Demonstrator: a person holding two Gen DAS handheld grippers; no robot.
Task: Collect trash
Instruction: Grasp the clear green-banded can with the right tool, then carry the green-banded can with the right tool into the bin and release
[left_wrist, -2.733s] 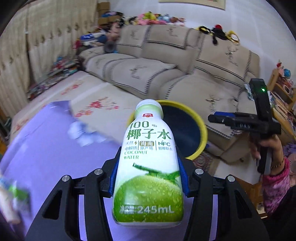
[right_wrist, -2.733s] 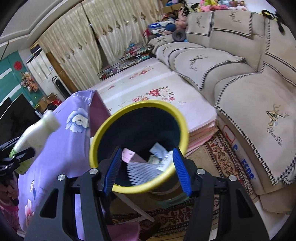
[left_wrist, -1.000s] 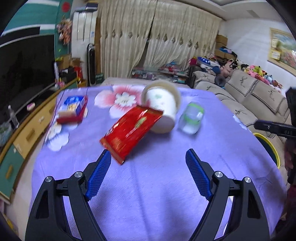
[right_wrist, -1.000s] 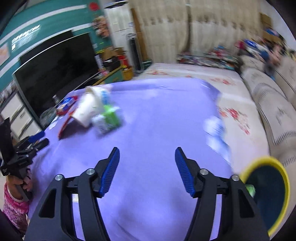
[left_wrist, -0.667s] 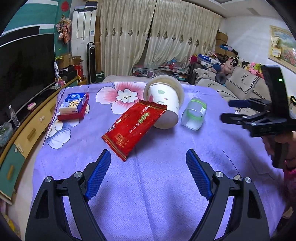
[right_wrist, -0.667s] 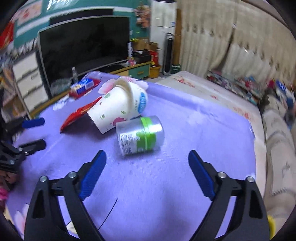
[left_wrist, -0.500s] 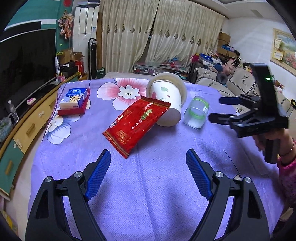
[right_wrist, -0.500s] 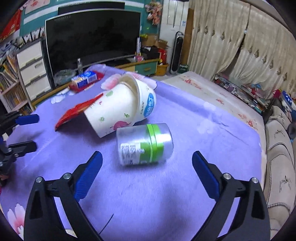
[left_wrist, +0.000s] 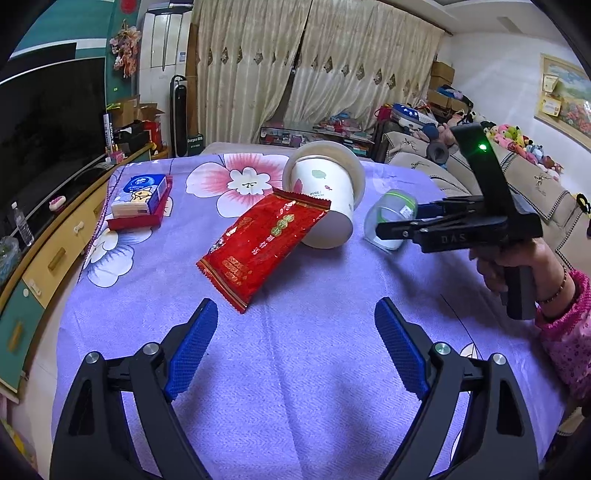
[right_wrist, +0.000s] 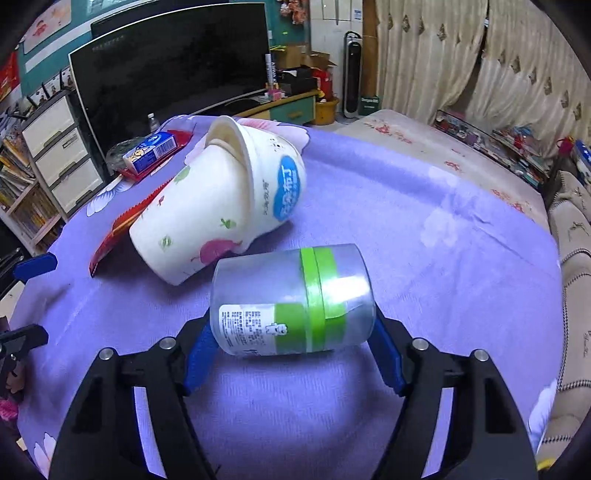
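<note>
A clear plastic jar (right_wrist: 291, 299) with a green band lies on its side on the purple flowered tablecloth (left_wrist: 295, 369). My right gripper (right_wrist: 291, 332) is closing on it, its blue pads touching both ends; the left wrist view shows that gripper (left_wrist: 400, 219) at the jar (left_wrist: 386, 210). A tipped white paper cup (right_wrist: 221, 218) lies beside the jar, with a red snack packet (left_wrist: 262, 243) leaning on the cup (left_wrist: 325, 199). My left gripper (left_wrist: 295, 306) hovers short of the packet, jaws opening, nothing between them.
A tissue pack on a red tray (left_wrist: 140, 195) sits at the table's far left. A television (right_wrist: 166, 55) and low cabinet run along that side, and a sofa (left_wrist: 535, 184) stands on the right. A hand in a pink sleeve (left_wrist: 517, 254) holds the right gripper.
The left gripper held a coconut water bottle at first; it is empty now and has barely moved lately. The right gripper swung in from the bin, opened wide, then closed around the jar.
</note>
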